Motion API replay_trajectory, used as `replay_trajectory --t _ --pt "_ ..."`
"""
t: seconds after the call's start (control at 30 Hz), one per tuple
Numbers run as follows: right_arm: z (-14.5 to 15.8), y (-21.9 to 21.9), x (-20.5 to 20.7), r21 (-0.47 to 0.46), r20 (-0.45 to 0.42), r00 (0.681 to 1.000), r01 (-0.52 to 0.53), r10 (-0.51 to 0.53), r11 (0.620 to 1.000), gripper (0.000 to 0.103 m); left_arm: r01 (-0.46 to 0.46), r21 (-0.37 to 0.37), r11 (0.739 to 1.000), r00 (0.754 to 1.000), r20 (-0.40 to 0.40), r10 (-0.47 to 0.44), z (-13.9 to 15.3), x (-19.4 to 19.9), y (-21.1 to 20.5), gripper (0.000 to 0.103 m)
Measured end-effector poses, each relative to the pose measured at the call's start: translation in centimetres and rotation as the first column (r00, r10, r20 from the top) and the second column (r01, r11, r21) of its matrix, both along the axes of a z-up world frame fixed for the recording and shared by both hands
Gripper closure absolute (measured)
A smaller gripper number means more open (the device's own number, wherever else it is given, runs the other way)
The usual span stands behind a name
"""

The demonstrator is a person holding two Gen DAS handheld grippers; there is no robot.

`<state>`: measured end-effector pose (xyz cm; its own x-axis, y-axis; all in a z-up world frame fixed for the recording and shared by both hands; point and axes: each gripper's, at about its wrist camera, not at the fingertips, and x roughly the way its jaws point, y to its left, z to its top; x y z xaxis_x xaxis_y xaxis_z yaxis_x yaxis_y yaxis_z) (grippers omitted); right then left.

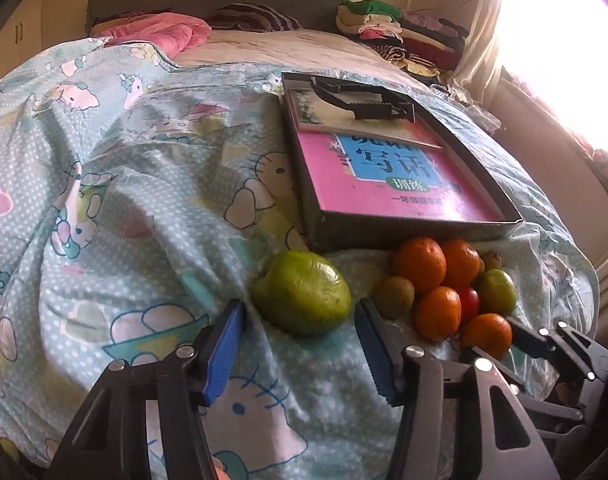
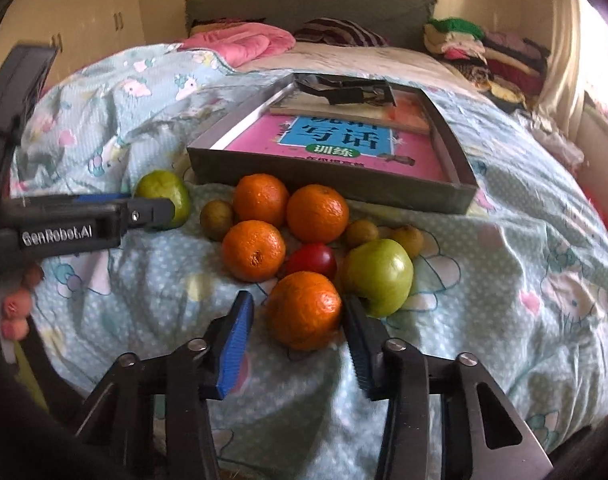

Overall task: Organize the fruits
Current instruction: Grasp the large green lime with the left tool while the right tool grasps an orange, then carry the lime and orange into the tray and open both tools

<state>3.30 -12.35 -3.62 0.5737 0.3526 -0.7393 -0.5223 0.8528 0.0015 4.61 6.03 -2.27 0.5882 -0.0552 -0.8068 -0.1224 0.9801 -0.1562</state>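
Grippers both tilt down toward the bedspread [image 2: 503, 216], each framing one fruit. On our left gripper [image 1: 300, 316], the blue pads [image 1: 228, 344] stand part-way apart, with the big green fruit [image 1: 304, 292] just beyond the tips at twelve o'clock; we see a gap on each side, so nothing is gripped. On our right gripper [image 2: 300, 320], the pads [image 2: 238, 336] flank the nearest orange [image 2: 305, 310]: the right one looks to touch its skin, the left one stands clear, so we see no firm hold.

In the right wrist view the remaining fruit sits heaped at twelve o'clock from that orange: three more oranges [image 2: 317, 212], a red tomato [image 2: 311, 260], a green apple [image 2: 377, 276] at two o'clock, and several small brownish fruits [image 2: 216, 218]. All of it lies on the bedspread.

Behind the heap, a shallow dark tray [image 2: 327, 188] holds a pink book [image 2: 343, 148], with another book [image 2: 363, 114] on its far end and a black clip-like object [image 2: 343, 94] on top. No fruit is in the tray.
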Motion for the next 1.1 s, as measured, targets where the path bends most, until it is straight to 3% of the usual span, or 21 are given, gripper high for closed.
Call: replay_trajectory --t 0.33,0.67,0.83,1.1 --pt "-0.2 -0.7 0.0 0.057 -0.005 1.0 -0.014 0.015 0.998 0.067 0.012 0.009 1.0 1.0 -0.01 -0.012 -0.5 1.5 -0.4 0.051" --pt "2.0 -1.8 -0.3 0.113 0.032 0.999 -0.021 0.017 0.993 0.067 -0.01 -0.081 0.997 1.0 -0.011 0.01 -1.1 2.5 0.6 0.052" --pt "1.9 -1.8 -0.1 0.115 0.028 1.0 -0.017 0.014 0.993 0.067 -0.02 -0.075 0.997 1.0 -0.013 0.019 -1.5 2.9 0.5 0.052" --pt "3.8 -3.1 0.8 0.162 0.062 0.998 0.001 -0.011 0.987 0.067 0.016 -0.059 0.998 0.999 0.03 -0.014 1.3 0.7 0.5 0.053"
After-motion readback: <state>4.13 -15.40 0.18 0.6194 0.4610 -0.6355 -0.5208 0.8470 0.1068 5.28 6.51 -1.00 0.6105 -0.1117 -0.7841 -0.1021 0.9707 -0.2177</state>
